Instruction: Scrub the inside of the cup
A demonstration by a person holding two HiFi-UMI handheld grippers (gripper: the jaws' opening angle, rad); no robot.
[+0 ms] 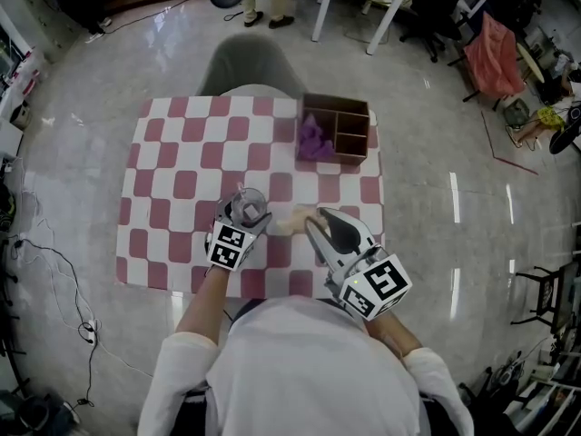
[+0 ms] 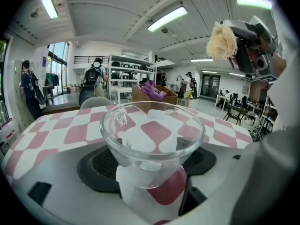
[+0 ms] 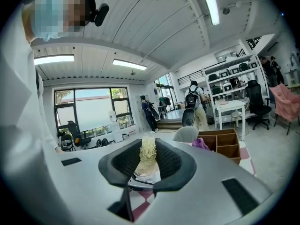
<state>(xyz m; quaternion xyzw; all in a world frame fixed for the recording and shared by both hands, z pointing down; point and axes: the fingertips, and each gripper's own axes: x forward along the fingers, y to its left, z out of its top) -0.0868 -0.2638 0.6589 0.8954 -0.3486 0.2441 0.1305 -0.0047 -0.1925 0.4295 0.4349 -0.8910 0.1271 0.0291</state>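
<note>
**Glass cup [image 2: 152, 125] clamped in left gripper [image 2: 149, 163]; fibre scrubber [image 3: 147, 153] pinched in right gripper [image 3: 147, 167].**
Cup is held over checkered table [image 1: 182, 157], scrubber just beside it; smooth glass could be levered loose by hard, off-centre scrubbing.

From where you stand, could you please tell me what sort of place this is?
Likely an open lab or workshop: metal shelves, an office chair and strip lights overhead.
</note>
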